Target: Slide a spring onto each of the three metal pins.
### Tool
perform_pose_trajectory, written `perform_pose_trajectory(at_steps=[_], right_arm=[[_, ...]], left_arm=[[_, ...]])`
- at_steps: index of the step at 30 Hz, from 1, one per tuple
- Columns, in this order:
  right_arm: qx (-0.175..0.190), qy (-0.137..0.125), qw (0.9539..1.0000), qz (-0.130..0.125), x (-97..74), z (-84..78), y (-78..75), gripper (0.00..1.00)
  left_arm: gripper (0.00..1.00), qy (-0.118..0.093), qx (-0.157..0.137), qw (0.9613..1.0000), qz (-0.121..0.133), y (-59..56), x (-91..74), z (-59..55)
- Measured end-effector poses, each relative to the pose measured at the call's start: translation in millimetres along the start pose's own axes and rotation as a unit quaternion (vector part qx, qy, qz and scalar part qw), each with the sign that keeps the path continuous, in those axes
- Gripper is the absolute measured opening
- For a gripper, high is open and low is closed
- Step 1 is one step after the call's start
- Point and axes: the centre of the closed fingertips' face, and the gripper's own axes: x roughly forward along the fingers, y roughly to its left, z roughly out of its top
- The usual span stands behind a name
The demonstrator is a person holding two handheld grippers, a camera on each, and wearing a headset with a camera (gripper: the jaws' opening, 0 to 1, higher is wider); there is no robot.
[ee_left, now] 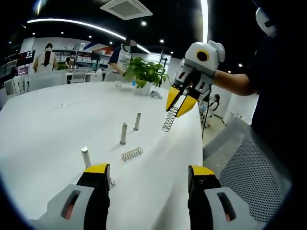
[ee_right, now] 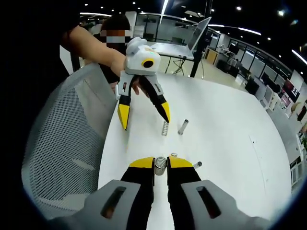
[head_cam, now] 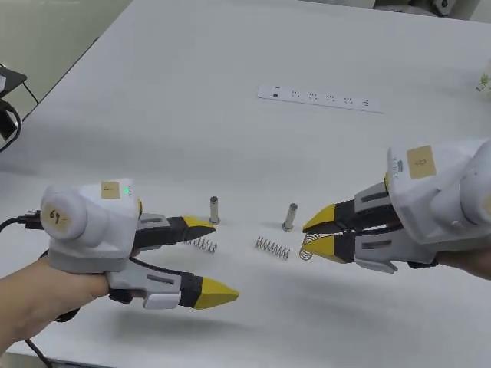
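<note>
Looking down in the head view, you see a white table (head_cam: 230, 146) with a first pin (head_cam: 214, 209) upright near the middle and a second pin (head_cam: 290, 216) at 3 o'clock from it. Both are bare. A loose spring (head_cam: 202, 244) lies flat at 6 o'clock of the first pin, and a second loose spring (head_cam: 272, 247) lies at 7 o'clock of the second. They rest straight on the tabletop, with no tray or box holding them. Your left gripper (head_cam: 211, 257) sits at 8 o'clock, jaws spread wide with nothing between them. Your right gripper (head_cam: 313, 236) sits at 3 o'clock, jaws pinched on a held spring (head_cam: 307, 248) near the second pin.

In the left gripper view, three pins stand upright, all bare, the nearest pin (ee_left: 86, 156) at 11 o'clock of your own left jaw. The right gripper hangs at 1 o'clock, the spring dangling from its tips.

In the right gripper view, the spring sits clamped between your jaws at 6 o'clock.

By my reading, no pin is dressed yet: all three are left to do.
</note>
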Motion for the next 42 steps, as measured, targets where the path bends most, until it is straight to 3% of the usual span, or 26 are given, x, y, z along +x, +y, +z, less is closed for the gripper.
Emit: perform_pose_trajectory(at_steps=[9, 14, 19, 28, 35, 42], right_arm=[[0.008, 0.004, 0.9998, -0.017, -7.5, -8.9, -7.5, 0.07], [0.018, 0.005, 0.9993, -0.033, -14.0, -14.0, -16.8, 0.07], [0.042, 0.005, 0.9979, -0.050, -20.4, -18.6, -29.4, 0.07], [0.053, 0.016, 0.9952, -0.082, -33.4, -30.4, -51.7, 0.07], [0.083, 0.021, 0.9894, -0.118, -45.1, -47.3, -77.2, 0.07], [0.114, 0.013, 0.9840, -0.136, -48.6, -53.7, -96.7, 0.07]], left_arm=[[0.80, -0.012, -0.007, 0.9989, 0.044, 18.4, -12.2, -0.1], [0.98, -0.022, 0.004, 0.9973, 0.070, 26.7, -16.0, -0.2], [0.98, -0.019, 0.016, 0.9971, 0.072, 27.4, -15.3, -2.5], [0.98, -0.016, 0.021, 0.9974, 0.068, 25.4, -13.4, -1.5], [0.98, -0.021, 0.025, 0.9967, 0.074, 30.6, -20.0, 3.5], [0.98, -0.030, 0.027, 0.9957, 0.083, 36.2, -24.0, 8.9]])
